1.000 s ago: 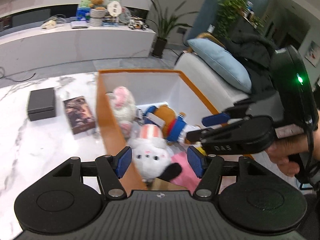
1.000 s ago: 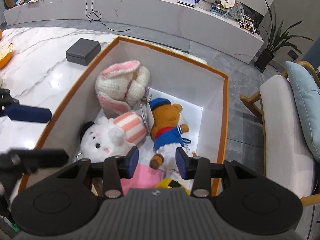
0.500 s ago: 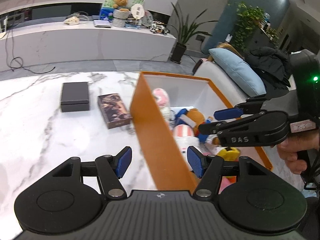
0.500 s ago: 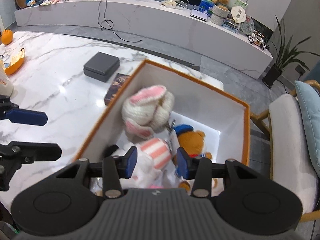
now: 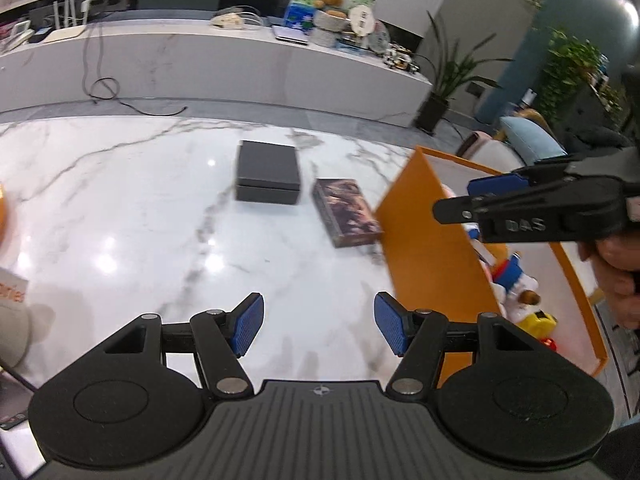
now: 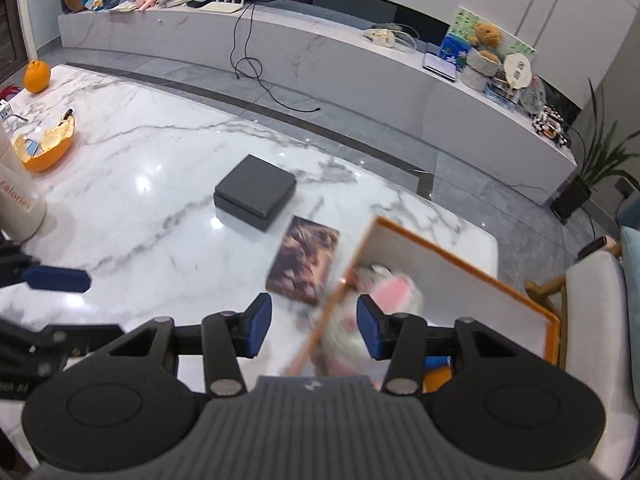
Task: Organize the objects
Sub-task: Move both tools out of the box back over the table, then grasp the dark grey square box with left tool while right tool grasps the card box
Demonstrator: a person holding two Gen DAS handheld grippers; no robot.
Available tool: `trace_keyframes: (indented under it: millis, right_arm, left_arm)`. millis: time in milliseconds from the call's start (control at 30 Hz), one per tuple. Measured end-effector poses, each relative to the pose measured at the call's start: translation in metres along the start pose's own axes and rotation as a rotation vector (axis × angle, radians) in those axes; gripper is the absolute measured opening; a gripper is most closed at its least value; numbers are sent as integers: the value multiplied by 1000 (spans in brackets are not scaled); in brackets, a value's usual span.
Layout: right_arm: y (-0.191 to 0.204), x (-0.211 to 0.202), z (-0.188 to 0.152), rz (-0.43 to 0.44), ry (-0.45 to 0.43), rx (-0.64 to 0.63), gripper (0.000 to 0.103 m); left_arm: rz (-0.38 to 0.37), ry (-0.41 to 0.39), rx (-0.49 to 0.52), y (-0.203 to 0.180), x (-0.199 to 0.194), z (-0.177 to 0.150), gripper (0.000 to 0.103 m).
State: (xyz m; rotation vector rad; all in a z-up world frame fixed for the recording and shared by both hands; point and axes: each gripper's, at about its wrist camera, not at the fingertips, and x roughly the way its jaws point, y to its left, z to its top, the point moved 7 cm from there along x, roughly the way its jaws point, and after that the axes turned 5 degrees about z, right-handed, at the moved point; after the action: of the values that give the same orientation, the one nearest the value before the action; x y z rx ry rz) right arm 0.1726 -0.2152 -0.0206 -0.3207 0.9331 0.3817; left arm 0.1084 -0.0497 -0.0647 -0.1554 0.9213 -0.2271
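Left wrist view shows the left gripper (image 5: pixel 318 330) empty, pads apart over bare tabletop (image 5: pixel 120 216), the right gripper (image 6: pixel 314 326) opening on nothing, likely for the book (image 5: pixel 346 212) at one o'clock, beside the orange box (image 5: pixel 432 248).

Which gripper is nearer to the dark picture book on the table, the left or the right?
Right. The right gripper hangs just short of the picture book, jaws opening and empty, over the orange box wall. The left gripper is over bare marble, farther from it.
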Motion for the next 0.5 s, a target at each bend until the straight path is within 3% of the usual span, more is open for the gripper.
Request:
trace_keyframes:
  millis: [200,367,433,500]
  right_arm:
    - [12,50,28,-19,49,-18,56]
    - [13,98,52,-44,100,-8,69]
    - [9,122,58,-41,146,31,74]
    - [9,143,62,-82,193,-7,80]
  left_arm:
    - [42,-15,-32,25,-4,7,76]
    - [62,-36,-37,37,-14,11,76]
    - [70,-46,-27,40,-19,11,77]
    - [73,-48,-12,43,-21,9,78]
